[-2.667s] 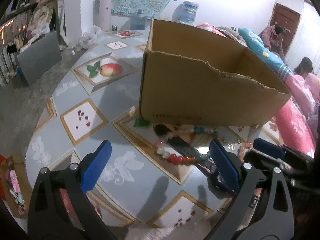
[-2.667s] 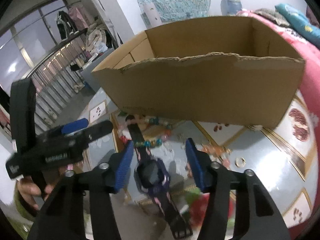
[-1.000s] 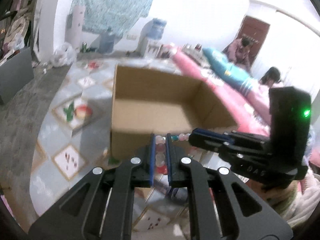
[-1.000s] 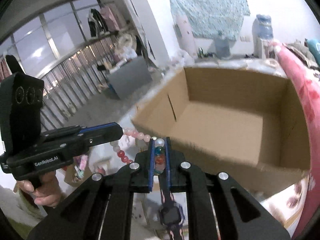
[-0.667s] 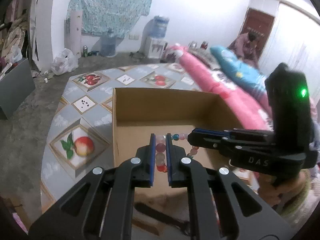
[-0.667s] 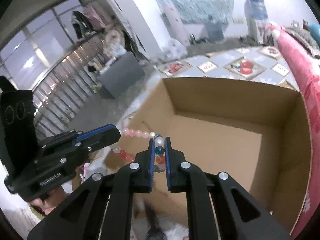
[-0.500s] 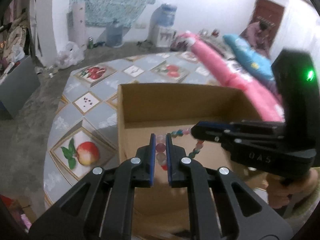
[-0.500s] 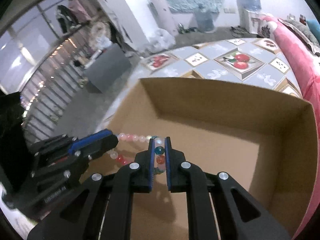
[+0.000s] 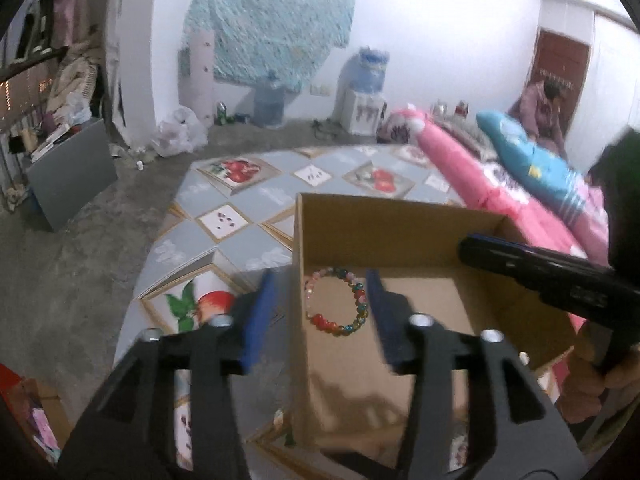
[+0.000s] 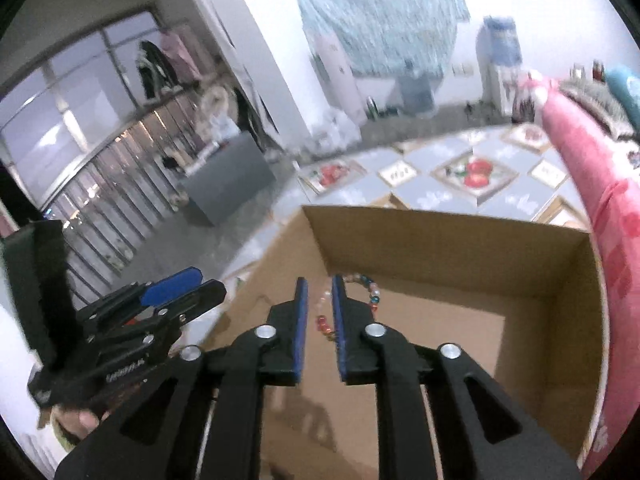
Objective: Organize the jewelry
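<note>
A bracelet of pink, red and multicoloured beads (image 9: 326, 322) hangs free as a round loop inside the open cardboard box (image 9: 400, 216), low over its floor; whether it rests there I cannot tell. My left gripper (image 9: 320, 276) is above the box's left wall. Its jaws are opening, and the loop shows in the wide gap, untouched by the pads. In the left wrist view my right gripper (image 9: 520, 256) reaches in from the right. In the right wrist view my right gripper (image 10: 319, 280) has its jaws opening a little, and the bracelet (image 10: 370, 286) shows beyond them, clear of the pads.
The box (image 10: 440, 216) stands on a table with a grey cloth printed with fruit (image 9: 224, 220). Pink bedding (image 9: 460, 152) lies to the right. A person (image 9: 548, 96) sits by a far door. My left gripper (image 10: 172, 284) is at the left of the right wrist view.
Both grippers were shut on the bracelet and carried it over the box. Now both sets of jaws have parted, the left widely, and the bracelet has dropped free into the box.
</note>
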Motion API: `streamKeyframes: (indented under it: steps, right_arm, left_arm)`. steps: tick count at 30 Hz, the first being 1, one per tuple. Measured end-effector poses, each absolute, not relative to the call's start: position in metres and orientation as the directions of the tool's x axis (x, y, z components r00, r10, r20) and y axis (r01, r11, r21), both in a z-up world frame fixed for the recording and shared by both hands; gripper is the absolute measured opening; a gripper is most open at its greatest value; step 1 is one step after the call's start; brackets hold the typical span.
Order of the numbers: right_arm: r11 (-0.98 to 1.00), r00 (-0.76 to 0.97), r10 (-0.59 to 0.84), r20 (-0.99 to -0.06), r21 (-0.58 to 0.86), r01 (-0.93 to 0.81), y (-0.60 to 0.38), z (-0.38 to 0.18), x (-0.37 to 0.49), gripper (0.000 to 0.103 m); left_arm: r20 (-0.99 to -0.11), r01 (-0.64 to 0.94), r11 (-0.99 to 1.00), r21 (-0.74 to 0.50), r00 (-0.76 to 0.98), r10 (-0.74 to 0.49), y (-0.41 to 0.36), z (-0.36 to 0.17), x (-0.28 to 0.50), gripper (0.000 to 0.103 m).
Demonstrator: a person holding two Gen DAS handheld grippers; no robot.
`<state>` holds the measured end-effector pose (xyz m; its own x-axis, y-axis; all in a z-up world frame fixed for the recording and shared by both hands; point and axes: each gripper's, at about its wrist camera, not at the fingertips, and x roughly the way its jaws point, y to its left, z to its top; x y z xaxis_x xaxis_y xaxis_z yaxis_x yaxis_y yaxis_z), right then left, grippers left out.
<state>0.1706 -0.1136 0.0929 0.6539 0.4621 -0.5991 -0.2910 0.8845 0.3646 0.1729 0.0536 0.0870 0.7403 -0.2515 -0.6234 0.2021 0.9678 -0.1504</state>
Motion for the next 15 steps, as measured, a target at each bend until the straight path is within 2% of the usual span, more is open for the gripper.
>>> streamKeyframes:
  steps: [1, 3, 5, 9, 15]
  right_arm:
    - [0.883, 0.674, 0.465, -0.574, 0.356, -0.306, -0.115, 0.099, 0.155, 0.026]
    - [0.885, 0.704, 0.461, -0.540, 0.336, -0.322, -0.116, 0.108, 0.128, 0.036]
    - [0.886, 0.721, 0.460, -0.518, 0.322, -0.333, -0.116, 0.112, 0.099, 0.047]
    - [0.883, 0.712, 0.465, -0.526, 0.331, -0.333, -0.119, 0.103, 0.061, 0.059]
    - [0.926, 0.675, 0.376, -0.635, 0.281, -0.251, -0.120, 0.064, 0.017, 0.073]
  left_arm:
    - [-0.616, 0.197, 0.967, -0.161, 0.745, -0.255, 0.059, 0.089, 0.161, 0.065]
    - [-0.616, 0.204, 0.963, -0.176, 0.740, -0.270, 0.063, 0.089, 0.145, 0.071]
    - [-0.626, 0.218, 0.960, -0.176, 0.728, -0.280, 0.065, 0.084, 0.127, 0.082]
    - [-0.707, 0.218, 0.969, -0.117, 0.667, -0.235, 0.061, 0.053, 0.100, 0.086]
    - [-0.849, 0.157, 0.982, -0.106, 0.500, -0.172, 0.062, -0.018, 0.085, 0.086]
